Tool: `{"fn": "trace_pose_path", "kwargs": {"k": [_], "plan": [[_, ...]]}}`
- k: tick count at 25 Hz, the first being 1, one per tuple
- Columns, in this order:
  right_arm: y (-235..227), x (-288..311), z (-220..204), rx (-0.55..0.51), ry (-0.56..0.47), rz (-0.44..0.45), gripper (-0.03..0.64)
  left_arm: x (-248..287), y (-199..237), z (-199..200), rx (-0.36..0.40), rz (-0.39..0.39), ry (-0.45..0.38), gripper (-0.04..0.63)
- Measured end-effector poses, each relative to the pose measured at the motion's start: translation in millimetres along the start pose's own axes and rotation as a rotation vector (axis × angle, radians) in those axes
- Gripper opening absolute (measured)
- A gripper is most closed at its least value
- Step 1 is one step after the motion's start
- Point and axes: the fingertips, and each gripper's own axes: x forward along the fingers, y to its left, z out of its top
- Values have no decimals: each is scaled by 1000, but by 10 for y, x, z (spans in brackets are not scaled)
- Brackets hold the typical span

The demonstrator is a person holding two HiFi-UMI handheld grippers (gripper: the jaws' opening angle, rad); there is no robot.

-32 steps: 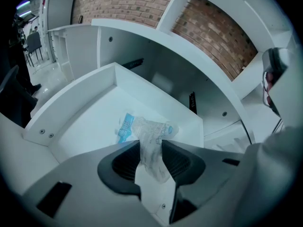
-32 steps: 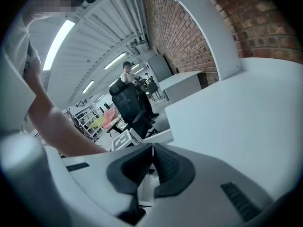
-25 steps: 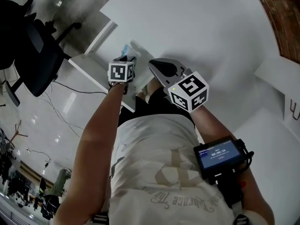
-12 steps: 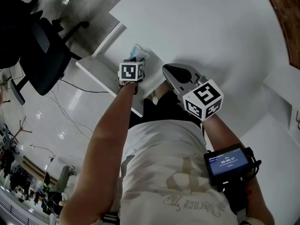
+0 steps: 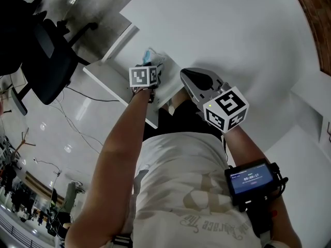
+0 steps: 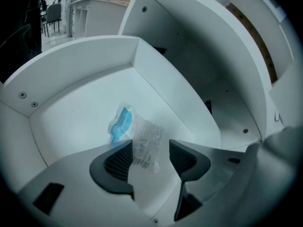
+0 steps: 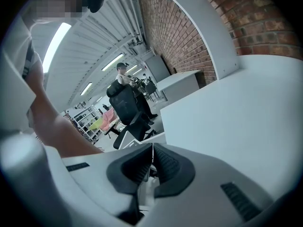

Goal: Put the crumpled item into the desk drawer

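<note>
Having just been opened, the left gripper [image 6: 150, 157] is spread loosely around the crumpled wrapper [image 6: 137, 134] released in the drawer [image 6: 85, 70]; withdrawal is likely needed next, the right gripper [image 7: 151, 167] being closed and empty.

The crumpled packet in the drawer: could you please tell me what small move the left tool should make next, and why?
Probably lift the left tool straight up, clear of the drawer. Its jaws have just been opening and stand apart, and the crumpled packet sits between them unpinched, inside the drawer, so it looks released.
</note>
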Motion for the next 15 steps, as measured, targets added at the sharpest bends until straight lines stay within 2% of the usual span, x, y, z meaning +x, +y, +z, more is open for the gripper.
{"fn": "trace_pose_path", "kwargs": {"k": [6,9,15], "plan": [[-24,-4,47,-6,-12,-4,25,-100,-75,139,-51,-23,-65,249],[-5,-16,23,-5,-20,0,25,-180,-105,177,-73,-10,-108,244],[-21,-43,-25,4,-39,-1,24,-409,-339,368,-56,-21,-215,181]]}}
